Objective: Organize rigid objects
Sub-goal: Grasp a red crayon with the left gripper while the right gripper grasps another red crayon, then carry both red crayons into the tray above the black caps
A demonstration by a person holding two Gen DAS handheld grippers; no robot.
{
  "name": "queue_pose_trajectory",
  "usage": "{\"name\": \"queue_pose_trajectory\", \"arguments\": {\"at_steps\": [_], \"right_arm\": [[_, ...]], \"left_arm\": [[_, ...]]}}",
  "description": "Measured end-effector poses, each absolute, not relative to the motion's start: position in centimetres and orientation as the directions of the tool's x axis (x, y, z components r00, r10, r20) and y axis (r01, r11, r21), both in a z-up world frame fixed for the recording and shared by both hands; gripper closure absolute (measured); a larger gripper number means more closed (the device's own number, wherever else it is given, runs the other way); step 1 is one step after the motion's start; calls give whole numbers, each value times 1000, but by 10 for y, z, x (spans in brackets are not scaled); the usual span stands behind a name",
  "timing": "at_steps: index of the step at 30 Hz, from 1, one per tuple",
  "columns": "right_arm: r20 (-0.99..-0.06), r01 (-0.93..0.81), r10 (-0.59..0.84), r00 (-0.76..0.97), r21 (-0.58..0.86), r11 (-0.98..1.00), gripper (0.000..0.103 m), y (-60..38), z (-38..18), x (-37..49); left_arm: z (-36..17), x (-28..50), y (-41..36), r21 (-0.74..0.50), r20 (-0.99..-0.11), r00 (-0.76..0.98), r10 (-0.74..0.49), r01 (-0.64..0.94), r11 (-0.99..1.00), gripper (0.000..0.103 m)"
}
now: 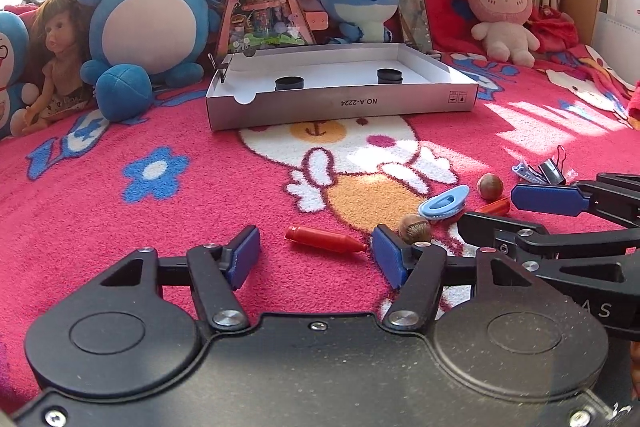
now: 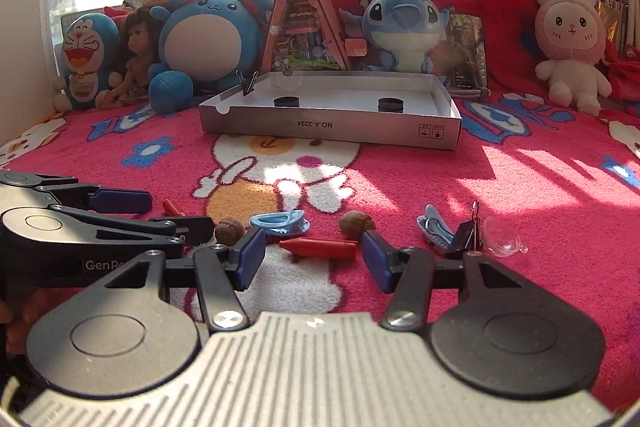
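Left wrist view: pink patterned blanket (image 1: 120, 227) across nearly the whole frame, row of plush toys (image 1: 148, 23) along the top. At upper centre, a shallow white box (image 1: 340, 103), open-topped, with two black round caps (image 1: 289, 83) inside and a binder clip on its left rim. At bottom centre, left gripper (image 1: 316, 255), jaws apart with nothing pressed between the blue pads; red crayon-shaped piece (image 1: 324, 239) lying on the blanket just ahead of the gap, tip toward the right pad. At the right edge, right gripper (image 1: 520, 211) reaching in from the side (jaws likewise apart, empty).

Right wrist view: same box (image 2: 328, 129) at upper centre, left gripper (image 2: 160, 215) entering from the left edge. At bottom centre, right gripper (image 2: 314, 255) standing open, a second red crayon-shaped piece (image 2: 320, 247) lying crosswise just beyond its fingertips, untouched as far as can be told. Behind that, a light blue clip (image 2: 280, 221) between two brown nuts (image 2: 230, 229). Right of centre, another blue clip (image 2: 434, 227), a black binder clip (image 2: 466, 231) and a small clear dome (image 2: 502, 239), close together on the blanket.
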State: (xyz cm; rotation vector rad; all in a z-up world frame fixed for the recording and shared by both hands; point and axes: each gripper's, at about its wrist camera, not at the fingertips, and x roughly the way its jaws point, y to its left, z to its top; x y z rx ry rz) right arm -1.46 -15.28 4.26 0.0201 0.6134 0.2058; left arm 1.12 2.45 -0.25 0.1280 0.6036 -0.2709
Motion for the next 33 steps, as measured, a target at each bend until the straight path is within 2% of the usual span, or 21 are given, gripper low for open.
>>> {"name": "queue_pose_trajectory", "arguments": {"at_steps": [3, 8, 10, 15, 21, 33], "right_arm": [[-564, -205, 191, 803, 38, 978, 34, -151, 40, -16], [-573, -194, 195, 796, 64, 979, 34, -154, 39, -14], [-573, -188, 192, 796, 67, 980, 34, -155, 39, -13], [-571, -173, 181, 801, 69, 983, 34, -153, 39, -13], [-574, -173, 175, 800, 58, 983, 51, -151, 37, -12], [-538, -154, 170, 825, 75, 985, 52, -160, 53, -8]], "left_arm": [[-4, 10, 21, 63, -565, 796, -217, 304, 951, 47], [-4, 11, 21, 45, -566, 792, -231, 310, 950, 54], [-4, 11, 21, 36, -565, 791, -235, 308, 951, 61], [-3, 10, 19, 38, -563, 796, -222, 293, 955, 61], [0, 12, 22, 5, -570, 790, -224, 276, 961, 61], [16, 27, 26, -41, -568, 793, -221, 241, 970, 61]]}}
